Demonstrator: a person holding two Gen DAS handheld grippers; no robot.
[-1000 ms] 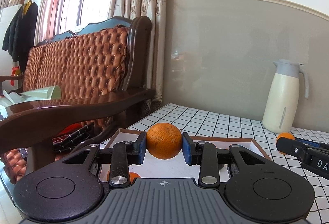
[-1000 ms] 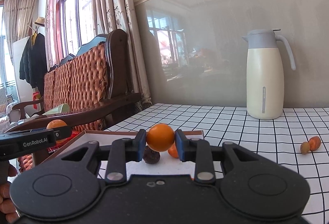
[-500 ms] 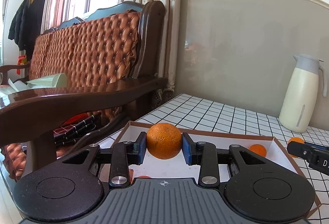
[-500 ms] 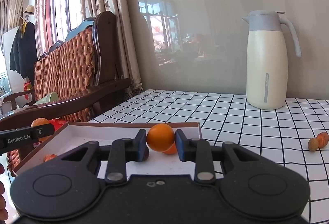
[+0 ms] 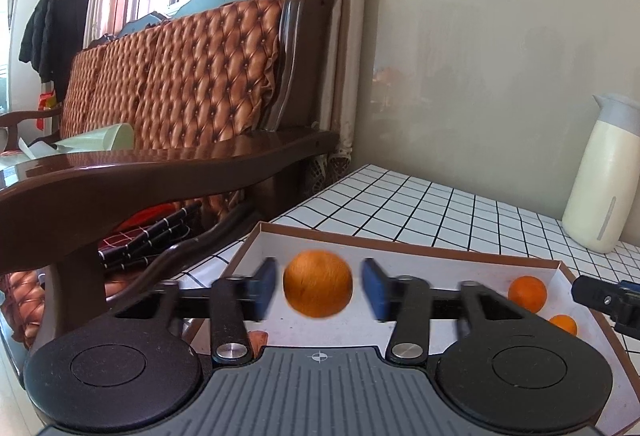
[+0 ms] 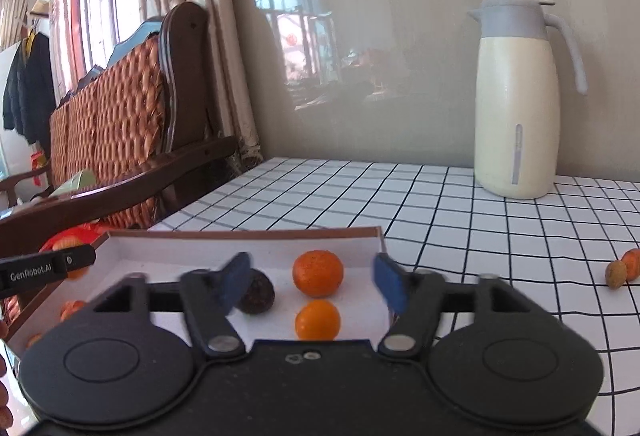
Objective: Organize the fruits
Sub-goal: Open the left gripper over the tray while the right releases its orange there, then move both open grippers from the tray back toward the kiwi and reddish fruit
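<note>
Left gripper [image 5: 318, 286]: jaws opening, orange [image 5: 318, 283] loose between them, frame centre, over white tray [image 5: 400, 250]. Right gripper [image 6: 310, 286]: opening likewise, jaws wide. Advice: withdraw only once fruit settled.

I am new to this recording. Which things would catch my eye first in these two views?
An orange between the opening left gripper, its pads clear of it, above the white tray. The right gripper opens over two small oranges and a dark fruit. A cream jug stands behind on the table.
</note>
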